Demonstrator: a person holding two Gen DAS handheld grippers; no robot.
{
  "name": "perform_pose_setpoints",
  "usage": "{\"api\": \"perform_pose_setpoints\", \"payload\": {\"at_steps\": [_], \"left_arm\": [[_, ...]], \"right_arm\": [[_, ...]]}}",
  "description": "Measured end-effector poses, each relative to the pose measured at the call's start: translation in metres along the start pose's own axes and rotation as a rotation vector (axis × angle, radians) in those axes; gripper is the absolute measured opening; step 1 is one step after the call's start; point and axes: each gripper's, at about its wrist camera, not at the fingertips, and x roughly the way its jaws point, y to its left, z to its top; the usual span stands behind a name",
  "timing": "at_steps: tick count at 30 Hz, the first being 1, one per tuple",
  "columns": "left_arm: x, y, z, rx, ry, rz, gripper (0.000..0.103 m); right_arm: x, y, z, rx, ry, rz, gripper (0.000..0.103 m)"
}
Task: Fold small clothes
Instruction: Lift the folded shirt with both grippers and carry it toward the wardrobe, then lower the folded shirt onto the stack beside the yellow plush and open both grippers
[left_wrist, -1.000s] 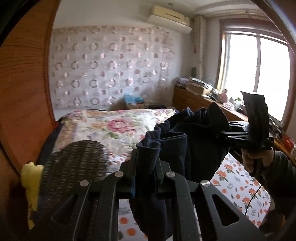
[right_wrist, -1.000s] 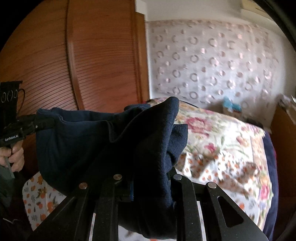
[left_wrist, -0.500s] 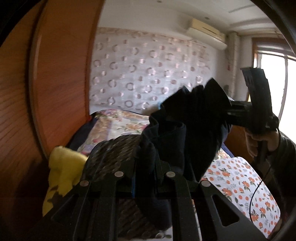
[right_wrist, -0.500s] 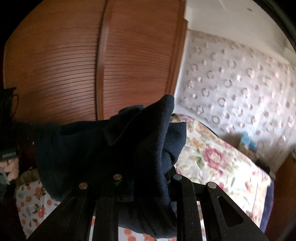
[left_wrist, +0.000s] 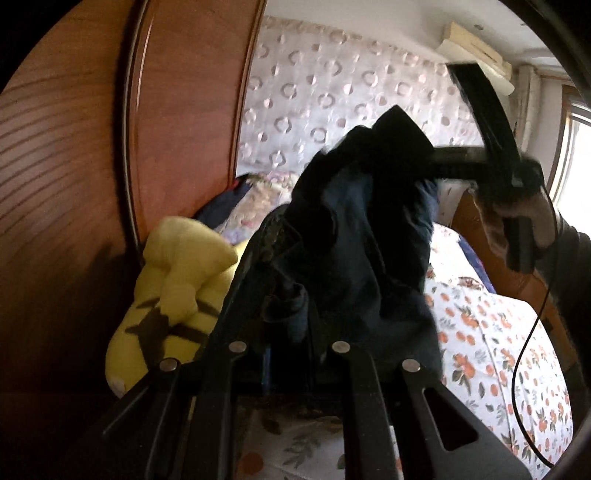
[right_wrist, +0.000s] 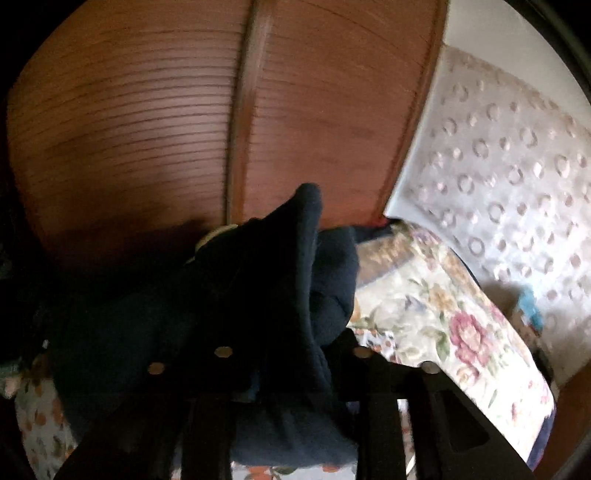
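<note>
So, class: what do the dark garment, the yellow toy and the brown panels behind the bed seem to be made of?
Garment: navy, soft, matte knit or fleece, judging by its thick limp folds; the exact fabric is unclear.
Toy: plush, with a fuzzy, padded, matte yellow surface and dark markings.
Panels: wood or wood veneer, reddish-brown, with horizontal grooves and a slight sheen.
</note>
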Motion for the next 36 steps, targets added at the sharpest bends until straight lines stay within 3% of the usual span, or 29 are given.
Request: {"api": "perform_pose_setpoints", "payload": {"at_steps": [1,3,8,13,16,21,23,24,26,30,33,36], "left_arm": [[0.001,0.001,-0.002,-0.002,0.005,0.001,0.014],[0.002,0.002,-0.005,-0.004,0.009,0.0,0.014],[-0.001,0.001,-0.003,0.001,0.003,-0.001,0.014],[0.001,0.005,-0.003,0.005,0.008,0.011,0.014],[0.004,0.008,-0.004,0.012,0.022,0.018,0.014],[0.002,0.007,-0.001,0.03,0.032,0.028,0.014],[0.001,0.007,0.0,0.033,0.033,0.029,0.014],[0.0,0.006,0.0,0.036,0.033,0.03,0.014],[0.001,0.006,-0.001,0.04,0.037,0.033,0.014],[0.001,0.007,-0.001,0.052,0.04,0.035,0.014],[-0.002,0.007,0.0,0.059,0.034,0.043,0.02],[-0.01,0.01,0.001,0.066,0.011,0.045,0.04]], "right_arm": [[0.003,-0.008,0.005,0.021,-0.003,-0.022,0.051],[-0.002,-0.019,0.006,0.061,-0.021,-0.052,0.056],[-0.015,-0.017,-0.014,0.072,-0.06,0.015,0.056],[0.014,-0.016,-0.037,0.105,0.006,0.111,0.056],[0.044,-0.025,-0.043,0.158,0.061,0.114,0.056],[0.073,-0.039,-0.014,0.177,0.055,0.101,0.056],[0.083,-0.04,-0.005,0.18,0.062,0.107,0.041],[0.088,-0.04,0.002,0.172,0.063,0.102,0.025],[0.095,-0.034,0.015,0.162,0.053,0.076,0.012],[0.096,-0.034,0.025,0.218,-0.027,-0.043,0.011],[0.086,-0.033,0.023,0.248,-0.044,-0.004,0.016],[0.074,-0.021,0.005,0.2,-0.031,0.012,0.016]]}}
